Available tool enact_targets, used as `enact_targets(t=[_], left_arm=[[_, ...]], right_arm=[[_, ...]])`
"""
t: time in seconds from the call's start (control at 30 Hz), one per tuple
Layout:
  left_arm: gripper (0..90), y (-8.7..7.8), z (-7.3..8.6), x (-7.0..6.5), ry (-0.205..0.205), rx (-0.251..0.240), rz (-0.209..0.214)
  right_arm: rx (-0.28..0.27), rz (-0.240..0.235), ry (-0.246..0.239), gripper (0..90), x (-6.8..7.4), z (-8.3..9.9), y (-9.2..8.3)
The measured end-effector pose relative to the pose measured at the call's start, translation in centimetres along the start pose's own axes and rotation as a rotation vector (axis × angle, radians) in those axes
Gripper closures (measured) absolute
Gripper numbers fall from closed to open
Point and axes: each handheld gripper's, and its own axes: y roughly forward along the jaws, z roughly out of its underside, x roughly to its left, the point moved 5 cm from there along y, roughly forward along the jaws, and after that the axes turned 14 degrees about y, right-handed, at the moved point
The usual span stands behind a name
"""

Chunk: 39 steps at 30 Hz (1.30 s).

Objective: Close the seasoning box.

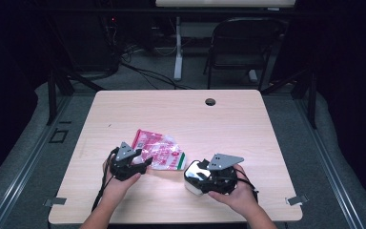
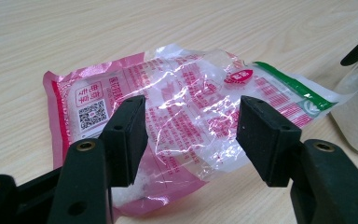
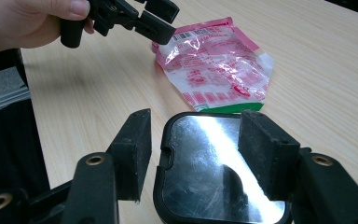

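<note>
With both grippers open: 1 bag (image 1: pixel 158 152), 1 container (image 1: pixel 196 175).

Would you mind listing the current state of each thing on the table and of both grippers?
Plastic bag: lying flat on the table, crumpled, looks mostly empty.
Container: upright on the table, shiny lid on.
Left gripper: open, jaws either side of the bag's near edge, not pressing it.
Right gripper: open, jaws astride the container's lid, not clamped.
Table: bare wood around these things.
</note>
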Motion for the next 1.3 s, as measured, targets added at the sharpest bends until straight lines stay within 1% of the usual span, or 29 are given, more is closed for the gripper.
enact_targets(t=[0.6,0.87,0.93,1.17,1.3], left_arm=[[42.8,0.0,0.0,0.0,-0.006,-0.003,-0.003],[42.8,-0.1,0.0,0.2,-0.003,0.000,-0.004],[42.8,-0.1,0.1,0.2,-0.006,0.003,-0.005],[42.8,-0.2,0.1,0.3,-0.015,-0.005,-0.011],[42.8,-0.2,0.1,0.5,-0.015,-0.006,-0.014]], right_arm=[[-0.005,0.005,0.011,44.6,-0.1,-0.1,-0.1],[-0.020,0.010,0.031,44.8,-0.4,-0.2,-0.3],[-0.027,0.008,0.039,44.8,-0.5,-0.3,-0.5],[-0.047,0.029,0.063,44.9,-1.5,-0.5,-1.2],[-0.074,0.045,0.101,45.0,-2.4,-0.7,-1.7]])
